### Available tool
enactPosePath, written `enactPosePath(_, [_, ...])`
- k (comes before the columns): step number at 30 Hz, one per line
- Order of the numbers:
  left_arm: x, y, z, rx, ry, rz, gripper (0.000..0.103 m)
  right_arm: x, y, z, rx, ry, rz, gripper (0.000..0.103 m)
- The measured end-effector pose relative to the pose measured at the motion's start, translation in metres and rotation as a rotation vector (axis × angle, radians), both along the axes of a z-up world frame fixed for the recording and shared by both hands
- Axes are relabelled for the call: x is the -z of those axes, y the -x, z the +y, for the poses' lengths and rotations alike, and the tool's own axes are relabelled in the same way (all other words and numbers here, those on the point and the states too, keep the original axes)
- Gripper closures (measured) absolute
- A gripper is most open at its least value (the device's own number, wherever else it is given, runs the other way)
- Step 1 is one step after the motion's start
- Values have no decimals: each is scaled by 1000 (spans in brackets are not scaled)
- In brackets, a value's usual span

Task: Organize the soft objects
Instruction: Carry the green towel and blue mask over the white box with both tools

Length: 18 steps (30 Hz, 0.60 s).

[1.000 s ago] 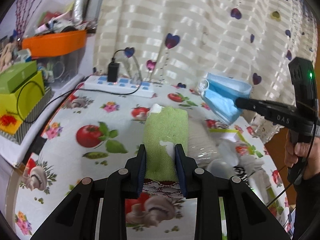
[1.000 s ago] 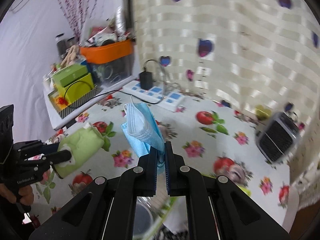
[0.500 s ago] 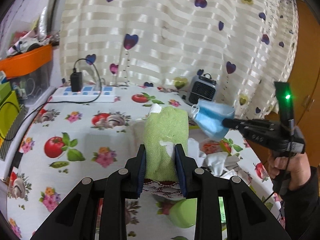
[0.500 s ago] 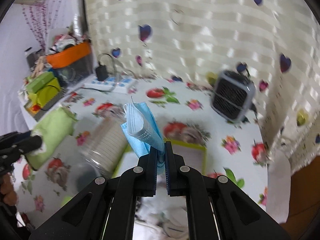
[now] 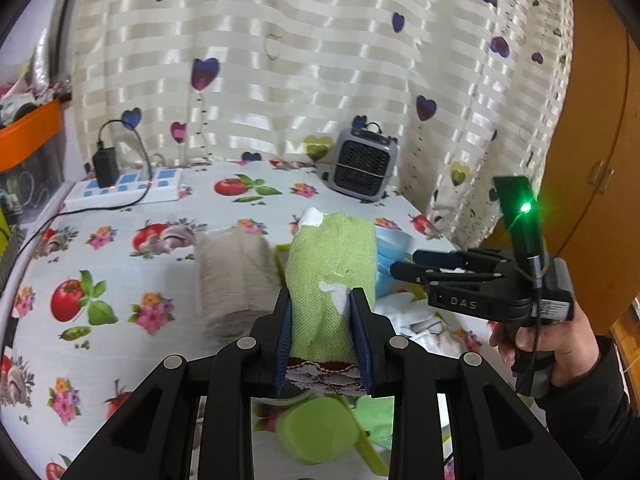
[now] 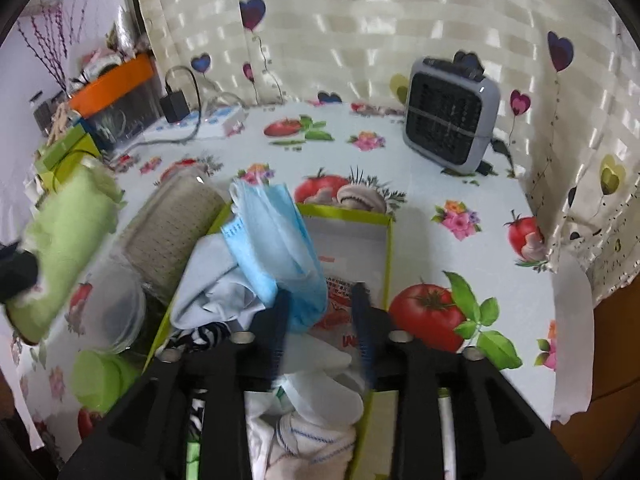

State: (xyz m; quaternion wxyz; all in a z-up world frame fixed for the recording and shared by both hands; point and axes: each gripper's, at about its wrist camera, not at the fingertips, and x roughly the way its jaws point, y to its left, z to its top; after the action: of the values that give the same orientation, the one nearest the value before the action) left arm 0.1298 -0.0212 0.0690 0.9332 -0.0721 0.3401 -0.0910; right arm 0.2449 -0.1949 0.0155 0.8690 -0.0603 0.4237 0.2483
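My left gripper (image 5: 322, 304) is shut on a rolled green cloth (image 5: 334, 268) and holds it above the table; the cloth also shows in the right wrist view (image 6: 64, 240). My right gripper (image 6: 322, 304) is open over a green-rimmed box (image 6: 384, 240). A blue face mask (image 6: 276, 240) lies loose between its fingers, on top of the white and striped cloths (image 6: 216, 292) in the box. In the left wrist view the right gripper (image 5: 404, 264) sits just right of the green cloth, with the mask (image 5: 390, 256) behind it.
A beige textured roll in clear wrap (image 6: 176, 224) lies left of the box. A grey fan heater (image 6: 450, 120) stands at the back by the curtain. A power strip (image 5: 124, 190) with charger lies back left. A green lid (image 5: 316, 432) lies near me.
My right gripper has opened and let go of the blue mask, which now rests in the box. Both grippers have moved right and lower, over the box.
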Motion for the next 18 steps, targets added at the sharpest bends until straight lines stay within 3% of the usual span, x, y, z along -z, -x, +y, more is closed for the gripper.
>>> enactPosePath(6, [10,-10,-26,38,1,23,77,-15,16,-14,-6,-41,-40,60])
enactPosePath(18, [47,-49,-57,74,9,132,75,-14,57,-55,50,-154,-41,60])
